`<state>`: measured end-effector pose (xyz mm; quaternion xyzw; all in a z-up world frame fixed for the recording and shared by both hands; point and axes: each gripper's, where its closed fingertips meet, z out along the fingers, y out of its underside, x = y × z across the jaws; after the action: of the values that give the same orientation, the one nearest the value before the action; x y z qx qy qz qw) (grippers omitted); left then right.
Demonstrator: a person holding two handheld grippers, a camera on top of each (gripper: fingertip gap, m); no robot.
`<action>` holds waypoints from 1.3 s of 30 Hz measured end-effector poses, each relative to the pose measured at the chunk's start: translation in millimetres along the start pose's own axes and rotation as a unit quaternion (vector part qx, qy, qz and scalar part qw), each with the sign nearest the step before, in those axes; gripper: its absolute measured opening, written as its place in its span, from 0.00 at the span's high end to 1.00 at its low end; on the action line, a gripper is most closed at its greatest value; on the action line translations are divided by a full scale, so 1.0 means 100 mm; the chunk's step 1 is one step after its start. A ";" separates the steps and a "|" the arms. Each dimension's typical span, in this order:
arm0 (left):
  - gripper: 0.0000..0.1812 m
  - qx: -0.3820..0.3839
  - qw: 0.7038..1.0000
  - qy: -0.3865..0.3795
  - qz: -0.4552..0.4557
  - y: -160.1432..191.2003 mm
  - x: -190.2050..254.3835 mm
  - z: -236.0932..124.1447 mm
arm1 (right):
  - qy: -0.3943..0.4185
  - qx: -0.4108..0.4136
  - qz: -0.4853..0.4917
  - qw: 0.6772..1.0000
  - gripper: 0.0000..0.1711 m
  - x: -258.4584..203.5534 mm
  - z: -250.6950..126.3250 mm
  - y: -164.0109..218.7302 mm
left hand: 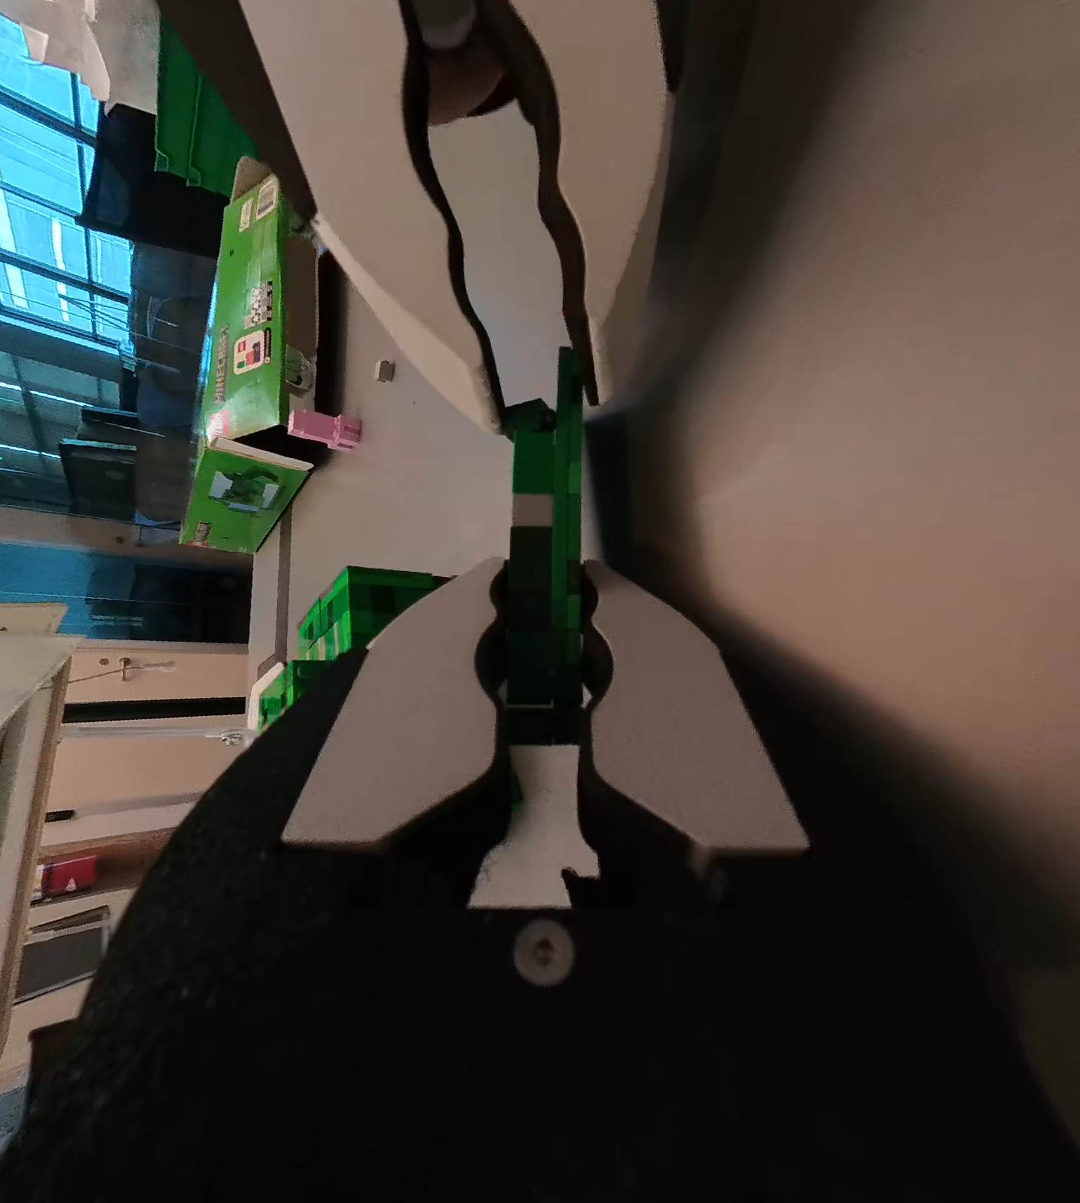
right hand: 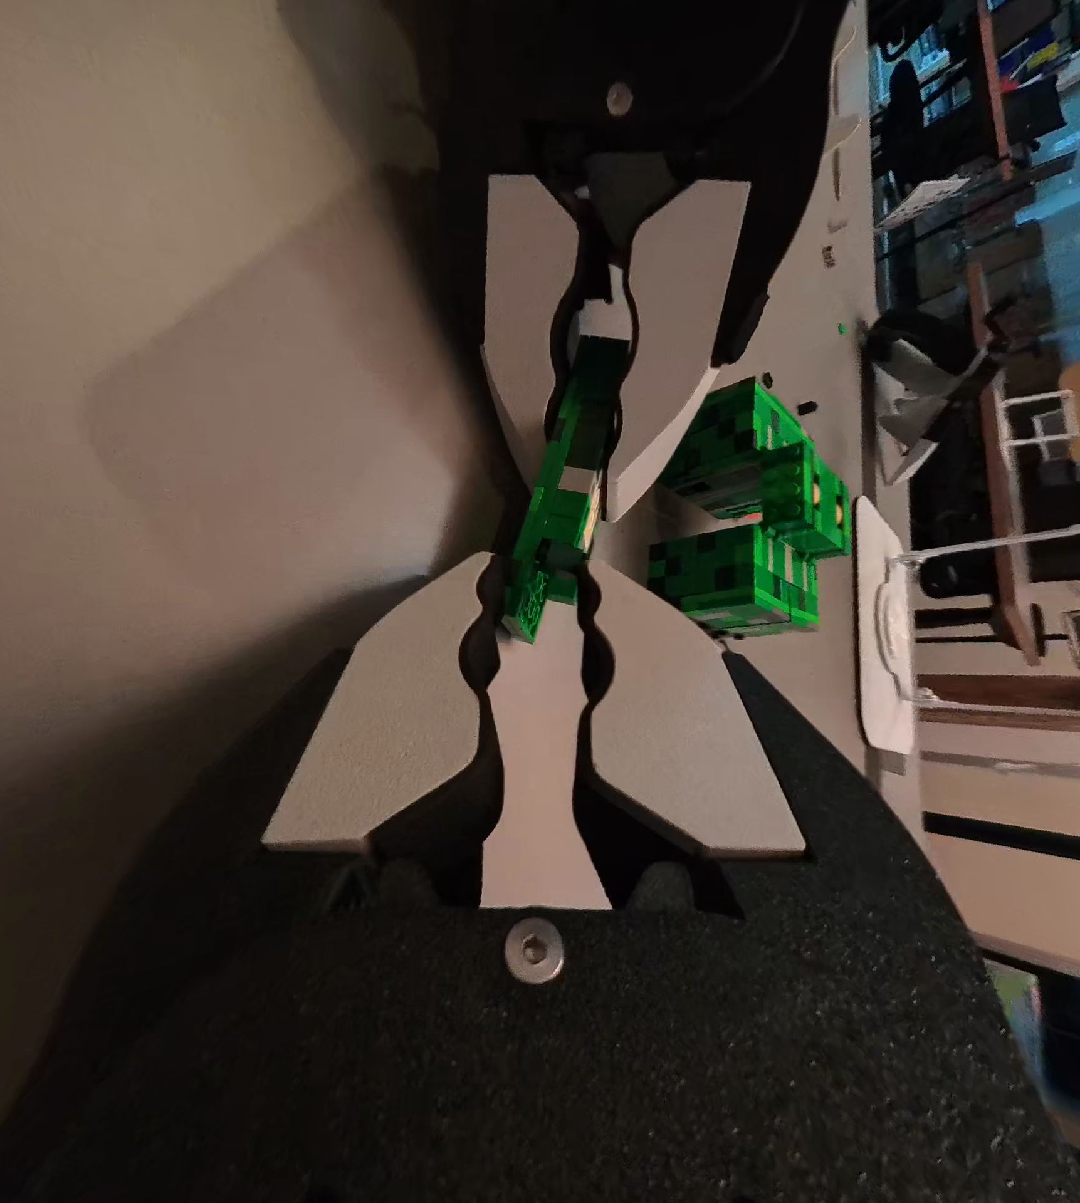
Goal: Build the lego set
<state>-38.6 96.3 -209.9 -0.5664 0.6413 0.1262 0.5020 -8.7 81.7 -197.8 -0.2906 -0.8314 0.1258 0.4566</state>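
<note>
Right now a slim green lego panel (left hand: 547,521) is strung between the two tools, its long axis running straight along the line from one to the other. The left tongs (left hand: 543,586) are clenched on one end of it; in the right wrist view the same panel (right hand: 563,514) leans slightly off that line, its other end sitting between the fingers of the right tongs (right hand: 534,573). These look part open, touching the panel on one side only, though the dim light makes that uncertain. Both tools are equally near, meeting tip to tip over the table (left hand: 433,482). Just to the right in the right wrist view, the bulkier green block build (right hand: 745,514) rests on the table, near enough to be the panel's likely destination. Room is tight: the opposing fingers almost touch, so any twist risks popping plates apart. Farther off lie the green box (left hand: 250,312) and a small pink piece (left hand: 325,429), well clear of the work.
</note>
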 end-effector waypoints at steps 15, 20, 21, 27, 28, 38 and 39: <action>0.90 -0.003 0.999 0.014 -0.034 0.01 0.00 0.02 | 0.040 -0.032 -0.059 0.997 0.89 0.03 0.03 0.01; 0.90 0.014 0.999 0.009 -0.034 0.01 0.00 0.01 | 0.033 0.005 -0.001 0.999 0.89 0.03 0.04 0.00; 0.90 0.016 0.999 0.009 -0.037 0.01 0.00 0.02 | 0.034 0.016 0.012 0.999 0.89 0.03 0.04 0.00; 0.90 0.019 0.999 0.005 -0.044 0.02 0.00 0.00 | 0.055 0.037 0.041 0.997 0.89 0.04 0.05 -0.01; 0.90 0.019 0.999 0.004 -0.044 0.02 0.00 0.00 | 0.060 0.039 0.046 0.996 0.89 0.04 0.05 -0.01; 0.90 0.017 0.999 0.002 -0.045 0.02 0.00 0.01 | 0.071 0.056 0.082 0.992 0.89 0.04 0.04 -0.03; 0.90 0.017 0.999 0.001 -0.044 0.01 0.00 0.02 | 0.072 0.057 0.080 0.993 0.90 0.04 0.04 -0.03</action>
<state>-39.0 97.6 -211.5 -0.5859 0.6182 0.0925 0.5158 -14.6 82.0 -196.0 -0.3382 -0.7619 0.1874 0.5196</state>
